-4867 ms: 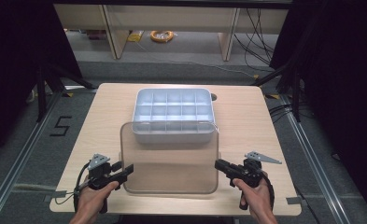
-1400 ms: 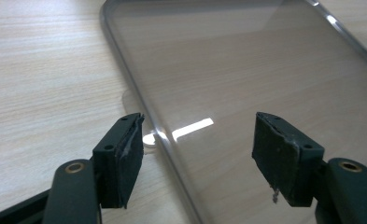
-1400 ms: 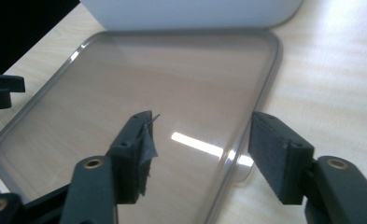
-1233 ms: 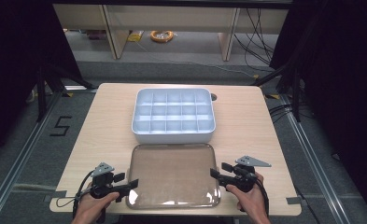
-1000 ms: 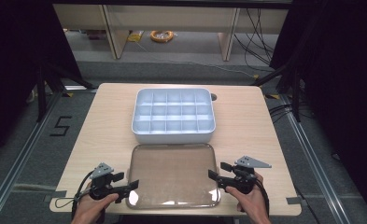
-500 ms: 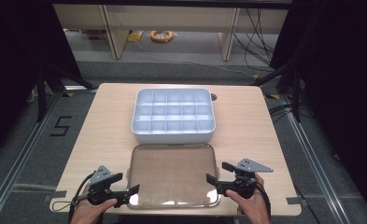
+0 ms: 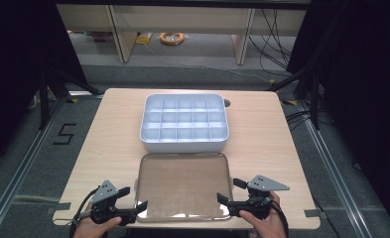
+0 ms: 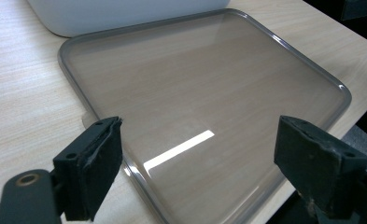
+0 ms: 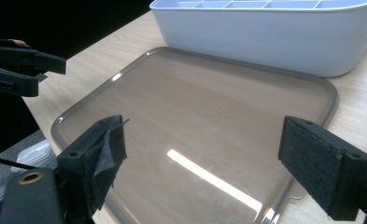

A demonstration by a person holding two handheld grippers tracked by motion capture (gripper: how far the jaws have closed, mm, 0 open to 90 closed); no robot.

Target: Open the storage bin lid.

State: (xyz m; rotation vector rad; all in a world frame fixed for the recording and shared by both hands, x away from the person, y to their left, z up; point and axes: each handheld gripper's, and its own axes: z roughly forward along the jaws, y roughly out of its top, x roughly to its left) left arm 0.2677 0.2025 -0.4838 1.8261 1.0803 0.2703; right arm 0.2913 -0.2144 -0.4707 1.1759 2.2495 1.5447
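Note:
A clear, grey-rimmed lid (image 7: 182, 186) lies flat on the wooden table, just in front of a white compartment box (image 7: 185, 123). My left gripper (image 7: 133, 199) is at the lid's near left corner, and my right gripper (image 7: 229, 191) is at its near right corner. Both have just been opening and now stand open, with the pads pressing on nothing. In the left gripper view, the left gripper (image 8: 204, 163) spreads wide over the lid (image 8: 195, 93). The right gripper (image 9: 209, 163) likewise straddles the lid (image 9: 209, 116), with the box (image 9: 274, 32) beyond.
The table's near edge (image 7: 182, 225) runs right below both hands, with dark floor beyond it. Bare tabletop (image 7: 108, 148) flanks the lid and the box. In the right gripper view, the left gripper (image 9: 17, 65) shows at the far left.
Earlier the lid was held raised and tilted against the box. It now lies flat in front of it. Both grippers have let go, opened wide, and drawn slightly toward the near edge.

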